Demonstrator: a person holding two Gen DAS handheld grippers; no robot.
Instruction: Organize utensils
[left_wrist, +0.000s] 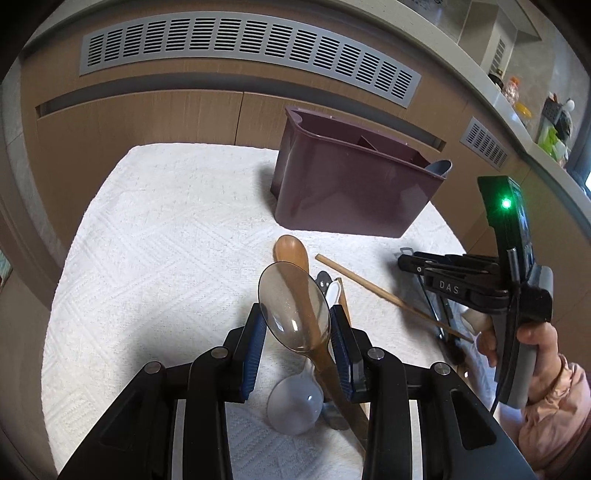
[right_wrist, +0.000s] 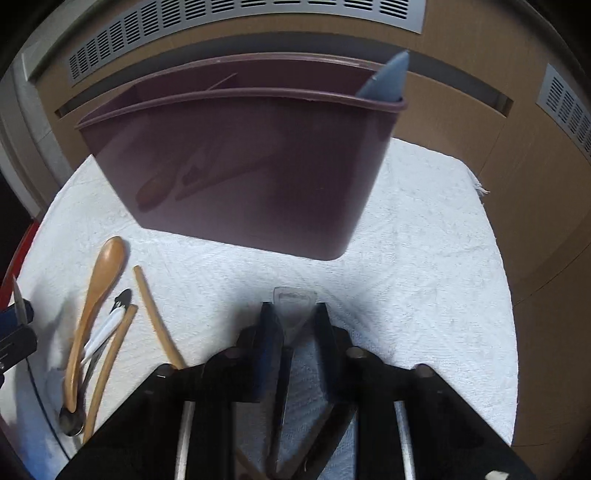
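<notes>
Ahead, the maroon caddy (right_wrist: 240, 155) blocks both claws, left (left_wrist: 298, 332) pinching a clear spoon (left_wrist: 293, 310), right (right_wrist: 293, 321) a clear handle (right_wrist: 294, 295).

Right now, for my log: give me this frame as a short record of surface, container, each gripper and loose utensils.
surface: white textured towel
container: maroon utensil caddy standing upright on the towel, with a blue-grey utensil sticking out at one end
left gripper: shut on a clear plastic spoon, held above the towel
right gripper: shut on a clear plastic handle, facing the caddy
loose utensils: wooden spoon, wooden chopsticks and a white utensil, all lying on the towel
</notes>
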